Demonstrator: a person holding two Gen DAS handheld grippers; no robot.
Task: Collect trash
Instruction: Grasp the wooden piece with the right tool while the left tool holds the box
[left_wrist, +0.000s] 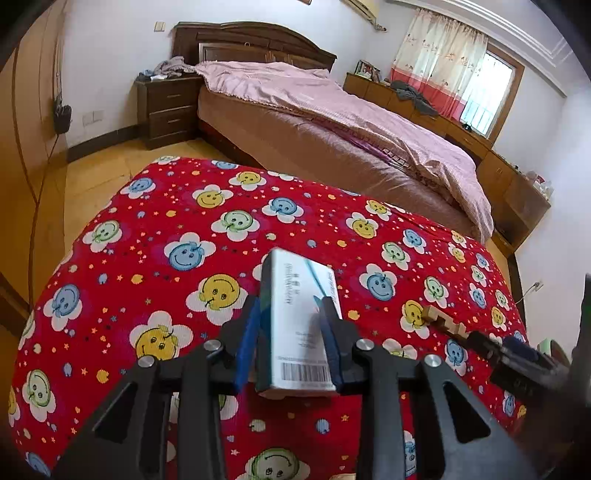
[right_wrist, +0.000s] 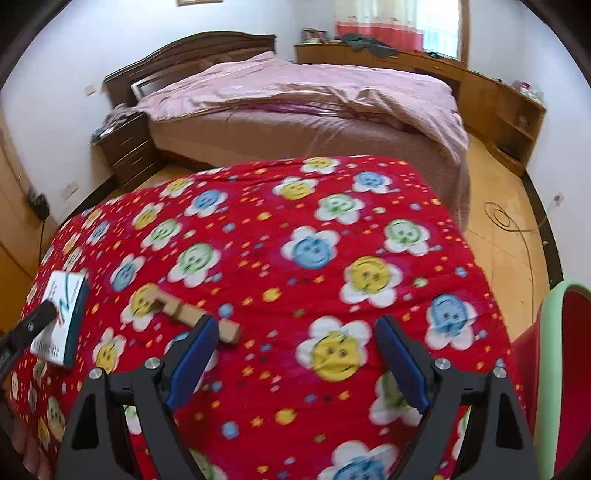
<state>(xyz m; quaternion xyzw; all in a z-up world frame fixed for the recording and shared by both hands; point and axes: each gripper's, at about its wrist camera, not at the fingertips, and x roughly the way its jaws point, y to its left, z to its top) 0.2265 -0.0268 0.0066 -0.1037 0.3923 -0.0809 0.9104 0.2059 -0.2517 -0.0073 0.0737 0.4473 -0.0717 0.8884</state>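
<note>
A bedroom with a pink-covered bed (left_wrist: 332, 122) is lying behind a surface draped in a red cloth printed with smiling flowers (left_wrist: 177, 236). The left hand-held gripper (left_wrist: 291, 332) is clamping a white-and-teal cardboard box with a barcode (left_wrist: 299, 314) by its long sides, raised above the cloth, apparently for carrying off as trash; its long axis is pointing forward along the fingers, barcode end nearest the camera. The right hand-held gripper (right_wrist: 295, 354) is hanging spread and empty beside a notched tan wooden piece (right_wrist: 192, 314) lying on the cloth, probably the next item, with a red bin with a pale green rim (right_wrist: 554, 350) at its right.

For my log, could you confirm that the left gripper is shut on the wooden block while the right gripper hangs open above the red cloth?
Not quite: the left gripper is shut on the white and teal box, as the left wrist view shows. The wooden block lies free on the red cloth; the right gripper is open.
</note>
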